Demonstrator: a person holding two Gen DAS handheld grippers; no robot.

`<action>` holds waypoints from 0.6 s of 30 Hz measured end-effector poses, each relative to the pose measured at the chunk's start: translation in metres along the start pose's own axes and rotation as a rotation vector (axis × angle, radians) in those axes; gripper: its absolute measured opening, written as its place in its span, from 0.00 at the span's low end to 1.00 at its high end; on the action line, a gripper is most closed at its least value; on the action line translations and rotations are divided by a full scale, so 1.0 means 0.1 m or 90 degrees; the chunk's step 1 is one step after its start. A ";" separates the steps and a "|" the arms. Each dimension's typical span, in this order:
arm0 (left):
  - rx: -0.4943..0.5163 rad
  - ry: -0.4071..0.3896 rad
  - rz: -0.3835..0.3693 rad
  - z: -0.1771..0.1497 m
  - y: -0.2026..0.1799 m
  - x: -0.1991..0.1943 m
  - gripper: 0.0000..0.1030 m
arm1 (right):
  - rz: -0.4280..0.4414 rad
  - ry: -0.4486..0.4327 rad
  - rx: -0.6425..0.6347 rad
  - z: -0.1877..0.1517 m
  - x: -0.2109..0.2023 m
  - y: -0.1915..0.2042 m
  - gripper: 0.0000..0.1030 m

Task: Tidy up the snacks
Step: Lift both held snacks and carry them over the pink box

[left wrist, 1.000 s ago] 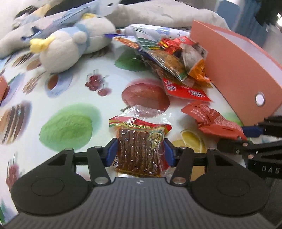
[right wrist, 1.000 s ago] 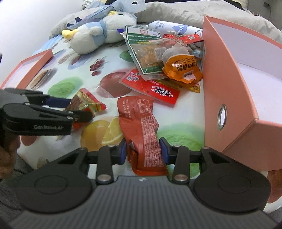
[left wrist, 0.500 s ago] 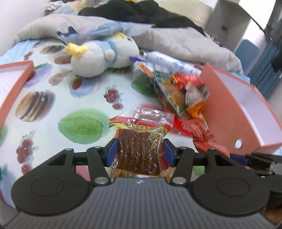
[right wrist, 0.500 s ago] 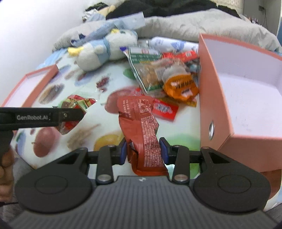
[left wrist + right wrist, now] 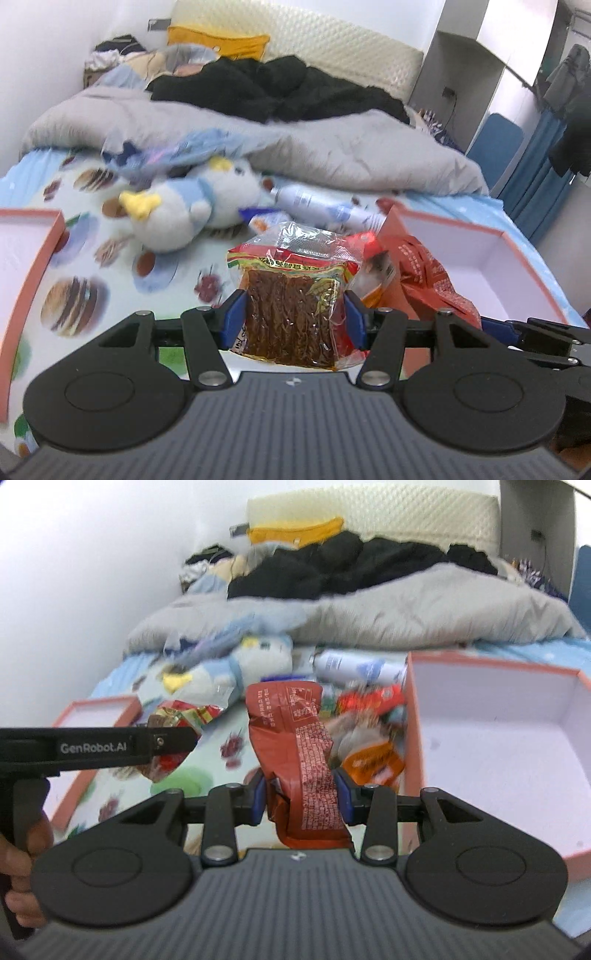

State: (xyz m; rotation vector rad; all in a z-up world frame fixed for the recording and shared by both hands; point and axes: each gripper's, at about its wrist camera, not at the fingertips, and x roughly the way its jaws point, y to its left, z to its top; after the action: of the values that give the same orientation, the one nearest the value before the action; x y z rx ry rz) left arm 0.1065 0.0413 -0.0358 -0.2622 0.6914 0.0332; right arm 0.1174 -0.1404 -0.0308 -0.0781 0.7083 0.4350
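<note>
A bed covered by a pale sheet printed with fruit and burgers [image 5: 92, 295] fills both views, with a rumpled grey quilt [image 5: 332, 147] and a heap of black clothing [image 5: 266, 86] lying toward the cream padded headboard [image 5: 369, 513]. On the right side of the sheet stands a large open salmon-pink cardboard box with a white inside [image 5: 498, 746], and a second, shallower salmon-pink tray of the same make [image 5: 26, 266] lies at the left edge. Between them rests a white and blue plush penguin with a yellow beak [image 5: 184, 214], beside a white spray bottle lying on its side [image 5: 354, 666] and a loose pile of snack packets in orange, red and green wrappers [image 5: 369, 738], just left of the big box wall. The left gripper [image 5: 291, 319] is clenched on a clear plastic packet of dark brown spicy strips with a red and yellow top band [image 5: 291, 295], held upright, clear of the sheet. The right gripper [image 5: 299, 799] is clamped around a crumpled brick-red foil snack bag with white print [image 5: 295, 753], raised above the bed, near the front left corner of the big box.
</note>
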 end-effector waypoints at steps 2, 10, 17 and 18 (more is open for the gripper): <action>0.002 -0.012 -0.005 0.10 -0.07 -0.03 0.60 | -0.007 -0.016 0.002 0.08 -0.06 -0.06 0.40; 0.024 -0.036 -0.029 0.43 -0.38 -0.10 0.60 | -0.040 -0.084 0.004 0.36 -0.29 -0.27 0.40; 0.049 -0.074 -0.046 0.68 -0.70 -0.19 0.60 | -0.067 -0.130 -0.010 0.54 -0.45 -0.42 0.40; 0.050 -0.076 -0.049 0.70 -0.73 -0.19 0.60 | -0.071 -0.135 -0.010 0.56 -0.47 -0.45 0.40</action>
State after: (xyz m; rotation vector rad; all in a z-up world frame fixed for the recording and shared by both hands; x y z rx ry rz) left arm 0.1441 -0.0110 0.0453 -0.2090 0.5614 -0.0522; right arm 0.1386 -0.1864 0.0385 -0.0851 0.4900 0.3362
